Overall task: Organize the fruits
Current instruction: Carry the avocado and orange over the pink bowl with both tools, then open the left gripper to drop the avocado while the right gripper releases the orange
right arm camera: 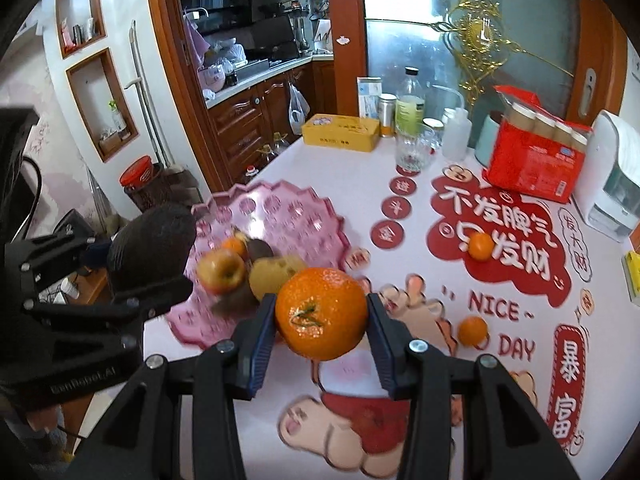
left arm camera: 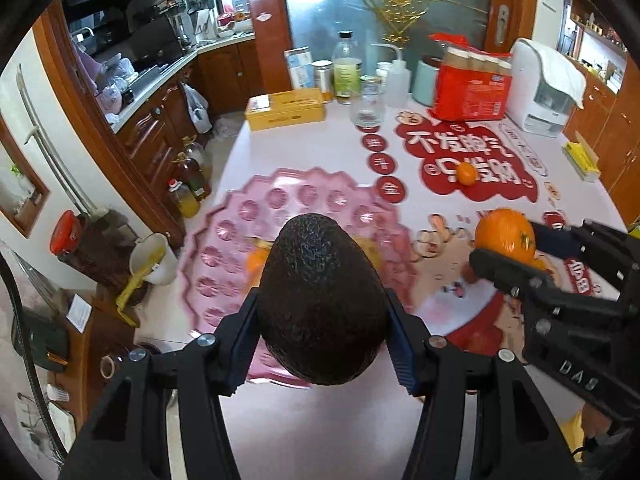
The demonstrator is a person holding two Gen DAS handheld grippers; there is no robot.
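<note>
— What fruit is there?
— A dark, pebbly avocado (left arm camera: pixel 322 300) and a big orange (right arm camera: pixel 321 313), both lifted; two small oranges (right arm camera: pixel 480 245) (right arm camera: pixel 472 331) apart on the table.
— And the pink tray (right arm camera: pixel 316 220)?
— An apple (right arm camera: pixel 221 271) beside blurred fruit.

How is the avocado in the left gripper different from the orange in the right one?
The avocado is near-black, pebbly and egg-shaped; the orange is bright, glossy and round, with a green stem scar. The avocado looks the longer of the two. Both are clamped between jaws, the left gripper holding one and the right gripper the other, above the table near the pink tray.
</note>
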